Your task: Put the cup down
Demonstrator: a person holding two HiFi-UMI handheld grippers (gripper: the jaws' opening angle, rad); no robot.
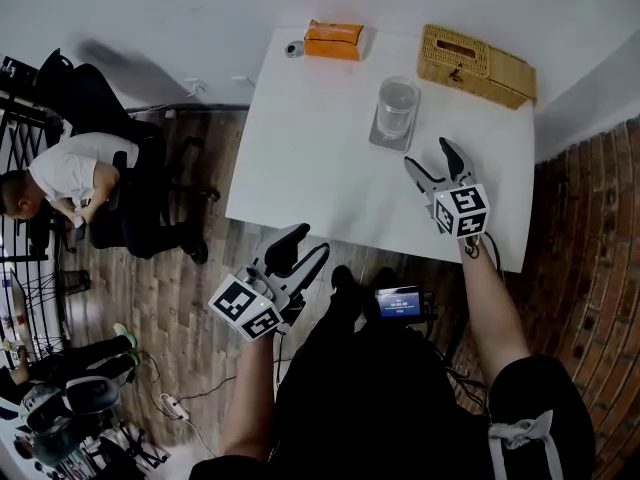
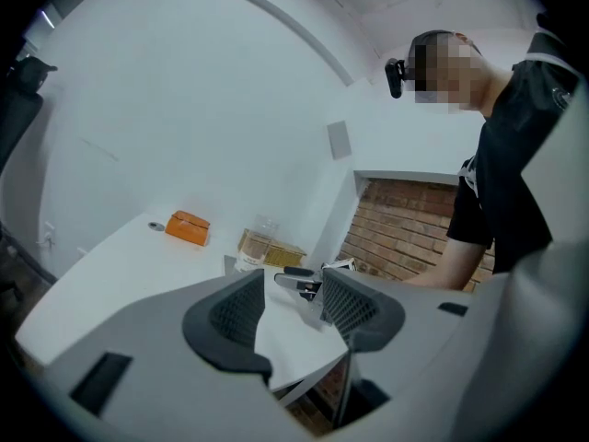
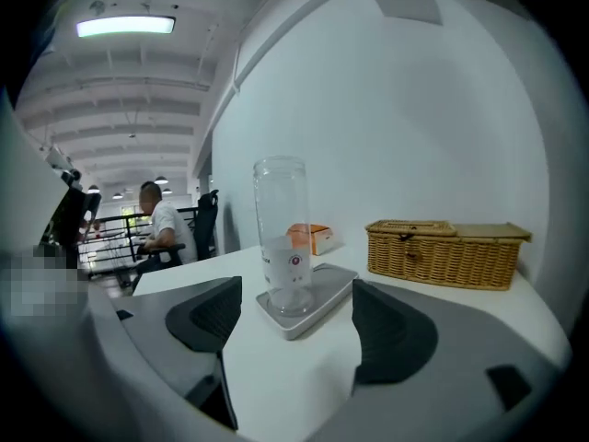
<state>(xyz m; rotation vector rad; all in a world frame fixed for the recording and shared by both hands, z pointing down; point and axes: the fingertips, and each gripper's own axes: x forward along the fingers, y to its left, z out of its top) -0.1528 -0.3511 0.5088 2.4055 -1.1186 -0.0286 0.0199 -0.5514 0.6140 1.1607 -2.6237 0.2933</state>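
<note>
Carrying everything: we see a white worktop (image 1: 320, 158).
Right gripper (image 1: 430, 158): our fingers released, spread wide, empty, near the cup.
Left gripper (image 1: 312, 240): fingers released, empty, off the worktop's near edge.
Cup (image 1: 397, 106): upright on a grey tray (image 1: 384, 144), clear of both grippers.

The cup (image 1: 397, 103) stands on a tray (image 1: 379, 140) on the table (image 1: 300, 158). Behind it, a basket (image 1: 475, 65) lies right, a box (image 1: 333, 40) left.
</note>
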